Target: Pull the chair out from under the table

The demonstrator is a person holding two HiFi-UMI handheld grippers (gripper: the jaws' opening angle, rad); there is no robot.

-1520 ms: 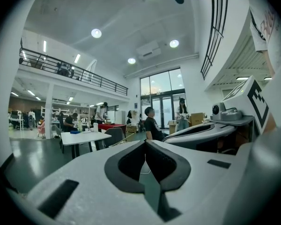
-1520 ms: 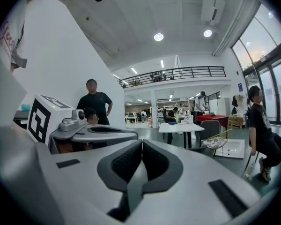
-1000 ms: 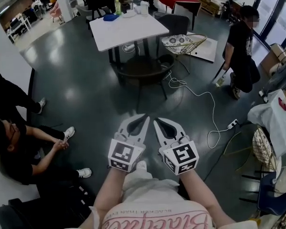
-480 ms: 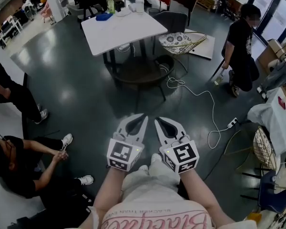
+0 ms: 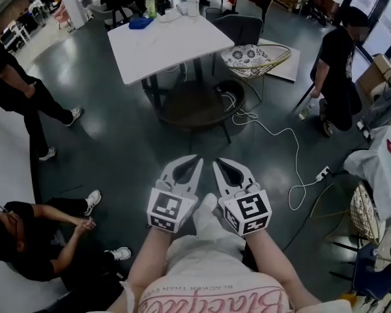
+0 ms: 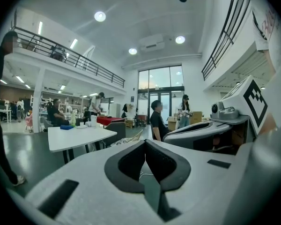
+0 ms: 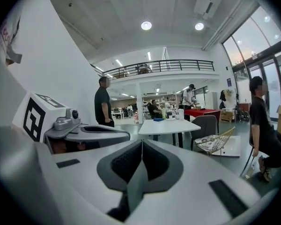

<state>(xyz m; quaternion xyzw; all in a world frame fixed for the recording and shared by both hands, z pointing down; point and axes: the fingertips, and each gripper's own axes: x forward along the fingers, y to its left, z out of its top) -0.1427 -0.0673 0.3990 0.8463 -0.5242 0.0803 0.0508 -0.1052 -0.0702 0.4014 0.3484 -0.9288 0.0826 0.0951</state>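
White square table [image 5: 173,41] and dark round-seat chair [image 5: 195,106] sit nearer than second ago. Chair tucked under table's near edge, far part hidden. Left gripper [image 5: 193,160], right gripper [image 5: 220,164] side by side, jaws closed, empty, well apart from chair.

The right claw [image 7: 141,146] fills the near part of the view, its jaws pressed together with nothing between them. Just to its left lies the left claw [image 7: 122,135], with its marker cube [image 7: 35,115] nearer. Beyond the tips stands a white bench [image 7: 171,125] carrying small things, among them something blue [image 7: 158,119]. A grey chair [image 7: 207,124] sits at its far right side, and a wire chair [image 7: 216,142] is right of that. One person [image 7: 103,104] stands at the left and another [image 7: 262,135] bends at the right.
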